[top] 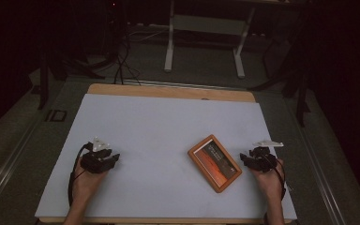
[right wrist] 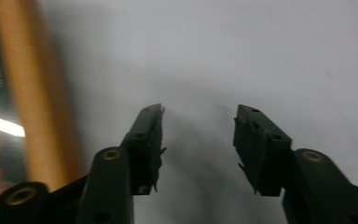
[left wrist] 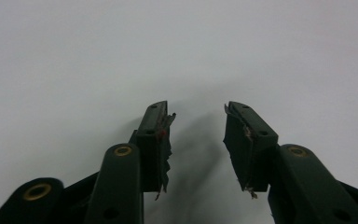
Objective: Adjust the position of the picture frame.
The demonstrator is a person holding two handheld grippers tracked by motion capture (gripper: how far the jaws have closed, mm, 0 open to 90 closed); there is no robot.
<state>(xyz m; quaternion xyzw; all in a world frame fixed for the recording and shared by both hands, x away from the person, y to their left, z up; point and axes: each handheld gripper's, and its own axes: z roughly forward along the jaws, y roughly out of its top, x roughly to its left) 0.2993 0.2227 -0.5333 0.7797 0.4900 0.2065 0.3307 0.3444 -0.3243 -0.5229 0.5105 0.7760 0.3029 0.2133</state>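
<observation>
High view frames are showing a white table top (top: 159, 126) with a wooden edge along its far side, and two hand-held grippers are being kept low over its near half. The left gripper (top: 104, 158) is being held in the person's left hand (top: 86, 180) near the left edge, well apart from everything else on the surface. The right gripper (top: 258, 158) is being held in the right hand (top: 269, 180) near the right edge, just beside the orange-framed tablet (top: 214, 163). That tablet is lying flat and turned at an angle, right of the middle, with a dark reddish picture being shown on its screen.

In the left gripper view, the left gripper (left wrist: 196, 135) is being held with its jaws partly apart, and nothing is being gripped between them; bare white surface is being seen in the gap. Worn, frayed pads (left wrist: 165, 140) are being shown on the inner faces.

In the right gripper view, the right gripper (right wrist: 198, 140) is likewise being held with its jaws apart and with nothing between them. The tablet's orange frame (right wrist: 32, 93) is being seen blurred at the left of that view, beside the jaws and not touched by them.
</observation>
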